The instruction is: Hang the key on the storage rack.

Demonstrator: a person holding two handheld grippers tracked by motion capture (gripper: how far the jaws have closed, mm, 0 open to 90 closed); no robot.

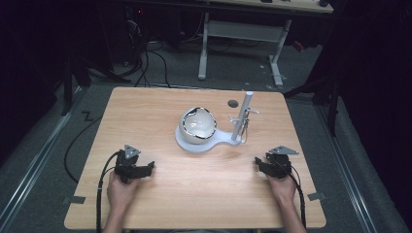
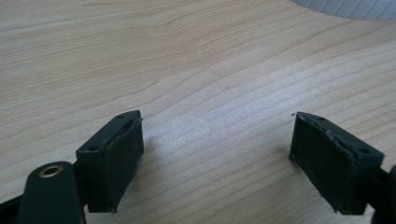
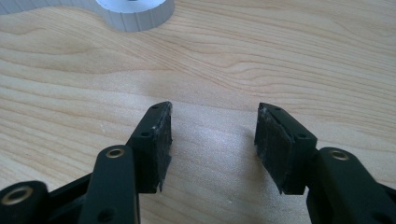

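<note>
On the table, seen from the high view, a white base sits just beyond centre, carrying a white bowl-like sphere with a dark rim; a white post rises upright from the base's right lobe. A small dark hole marks the wood behind it. The left gripper rests near the front left, held by a hand, and points right; the right gripper rests near the front right, held by the other hand, and points left. Both stand well apart from the base. From the left gripper view, the left gripper has its jaws spread wide over bare wood, nothing between them; a ribbed edge of the base shows at the top right corner. From the right gripper view, the right gripper has its jaws parted, less widely, holding nothing; the ribbed edge of the base lies ahead at the top left, apart from the jaws.
</note>
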